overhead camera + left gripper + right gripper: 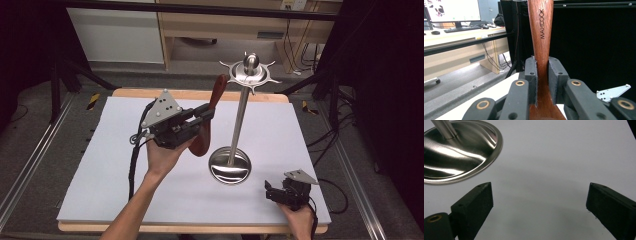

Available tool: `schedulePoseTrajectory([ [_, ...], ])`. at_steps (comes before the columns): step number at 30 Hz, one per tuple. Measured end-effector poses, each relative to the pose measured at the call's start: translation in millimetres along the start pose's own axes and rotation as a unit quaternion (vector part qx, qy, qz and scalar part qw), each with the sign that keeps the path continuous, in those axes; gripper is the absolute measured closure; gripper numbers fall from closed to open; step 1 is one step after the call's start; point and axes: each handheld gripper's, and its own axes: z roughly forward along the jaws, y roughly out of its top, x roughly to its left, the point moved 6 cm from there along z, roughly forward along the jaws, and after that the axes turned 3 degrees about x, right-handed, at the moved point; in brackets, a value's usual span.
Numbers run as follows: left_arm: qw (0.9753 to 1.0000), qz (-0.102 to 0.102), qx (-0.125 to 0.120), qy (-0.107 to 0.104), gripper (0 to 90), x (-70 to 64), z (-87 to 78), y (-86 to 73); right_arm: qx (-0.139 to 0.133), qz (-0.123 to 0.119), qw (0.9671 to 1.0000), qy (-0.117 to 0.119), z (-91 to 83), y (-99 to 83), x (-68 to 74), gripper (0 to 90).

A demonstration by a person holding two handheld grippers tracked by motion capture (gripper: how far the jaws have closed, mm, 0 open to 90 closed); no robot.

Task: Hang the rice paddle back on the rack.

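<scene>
Right now my left claw (207,111) is pinching a wooden utensil (210,114) by its handle, holding it up off the table (120,165). In the left gripper view the two pads are pressed flat against the reddish handle (541,45), which runs straight up between them with its branding reading along its length. Seen from the high view, the utensil's long axis stands close to upright and leans a little, its narrow end up by the crown of the stand and its broader end hanging down near my palm.

The steel stand (239,125) is just to the right of the utensil, its pole rising from a round base (230,165) to a ring of hooks (250,74). That ring lies up and to the right of the handle's top end, so I judge the coming move is a short carry that way; I can't quite tell whether the handle has a hole to hang by.

My right claw (272,192) rests low at the near right corner of the table, spread wide with nothing between its pads (474,202), the stand's base (461,152) just ahead of it. The left is plainly the nearer one to the hooks.
</scene>
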Motion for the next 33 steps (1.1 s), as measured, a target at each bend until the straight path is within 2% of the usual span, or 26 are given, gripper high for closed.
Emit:
schedulePoseTrajectory([
  [9, 1.0, 0.002, -0.001, 0.0, 78.1, -1.3, 5.4, 0.5, 0.0, 0.0, 1.0, 0.0, 0.0, 0.0, 0.2, 7.7],
  [22, 0.9999, -0.011, -0.003, -0.01, 78.0, -2.1, 13.1, -0.4, 0.001, -0.003, 1.0, 0.0, 0.1, -0.2, 0.0, 7.7],
  [33, 0.9999, -0.011, -0.005, -0.012, 77.7, -2.3, 17.2, -2.3, 0.002, -0.005, 1.0, 0.0, 0.4, -0.2, 0.4, 7.7],
])
